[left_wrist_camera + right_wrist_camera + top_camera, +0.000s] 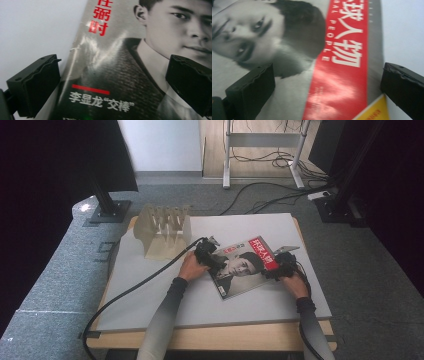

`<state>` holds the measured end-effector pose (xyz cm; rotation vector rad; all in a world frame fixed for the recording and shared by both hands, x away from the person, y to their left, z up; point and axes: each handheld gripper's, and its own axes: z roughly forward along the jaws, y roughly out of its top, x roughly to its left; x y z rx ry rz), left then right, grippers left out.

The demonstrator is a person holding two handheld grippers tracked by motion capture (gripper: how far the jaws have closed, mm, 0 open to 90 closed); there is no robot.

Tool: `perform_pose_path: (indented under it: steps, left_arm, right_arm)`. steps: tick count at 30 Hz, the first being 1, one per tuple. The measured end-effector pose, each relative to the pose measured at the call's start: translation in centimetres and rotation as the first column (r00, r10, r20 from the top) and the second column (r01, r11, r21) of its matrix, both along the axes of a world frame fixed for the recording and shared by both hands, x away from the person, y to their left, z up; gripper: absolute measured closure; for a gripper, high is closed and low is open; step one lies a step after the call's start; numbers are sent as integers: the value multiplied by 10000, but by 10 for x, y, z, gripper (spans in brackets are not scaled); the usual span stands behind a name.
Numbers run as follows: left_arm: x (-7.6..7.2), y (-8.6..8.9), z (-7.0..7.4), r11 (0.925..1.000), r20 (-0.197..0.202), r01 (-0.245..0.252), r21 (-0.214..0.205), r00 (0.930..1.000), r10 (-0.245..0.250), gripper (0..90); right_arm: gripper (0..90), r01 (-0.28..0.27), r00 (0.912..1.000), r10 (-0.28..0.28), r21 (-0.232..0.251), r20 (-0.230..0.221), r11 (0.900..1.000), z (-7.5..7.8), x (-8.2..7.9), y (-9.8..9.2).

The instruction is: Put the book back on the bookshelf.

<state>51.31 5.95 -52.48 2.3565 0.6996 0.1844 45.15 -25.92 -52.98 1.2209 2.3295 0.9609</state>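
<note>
Magazine point(246, 266), thin, limp and glossy, lies flat mid-counter point(165, 305), right of the wooden rack point(165, 236). Left gripper point(112, 82) and right gripper point(327, 87) hover with jaws wide over opposite edges; it is best taken there.

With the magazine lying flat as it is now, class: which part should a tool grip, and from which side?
Probably an edge. The magazine lies flat on the table, so its face offers no hold. The left tool straddles the spine edge and the right tool the opposite edge, both open; come in low from the outer side, one jaw beneath.
</note>
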Motion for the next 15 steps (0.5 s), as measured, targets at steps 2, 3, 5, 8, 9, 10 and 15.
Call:
perform_pose_path:
  steps: [2,3,5,8,9,10,15]
  left_arm:
    - [-2,0,0,10000,-7,-86,-35,10000,86,0]
    - [-5,0,0,9999,16,-128,-51,9999,128,0]
    - [-6,0,0,9998,29,-170,-54,9999,170,0]
    - [-10,2,-2,9995,96,-241,-224,9997,243,0]
    - [-10,3,-3,9993,134,-236,-279,9996,240,0]
    - [-11,3,-3,9992,151,-275,-293,9995,280,0]
    - [-12,3,-2,9994,117,-247,-250,9996,250,0]
  right_arm:
    - [0,-156,9999,156,-38,-52,9999,1,-1,2]
    - [16,-285,9996,285,28,-45,9996,1,-3,5]
    - [18,-413,9991,413,107,-44,9991,1,-4,7]
    - [47,-643,9979,643,-56,-85,9979,3,-6,12]
    - [49,-200,9997,199,-129,-137,9997,4,-1,10]
    - [35,-25,9999,23,-157,-138,9999,4,1,7]
    - [0,515,9980,-513,53,-371,9987,0,10,-8]
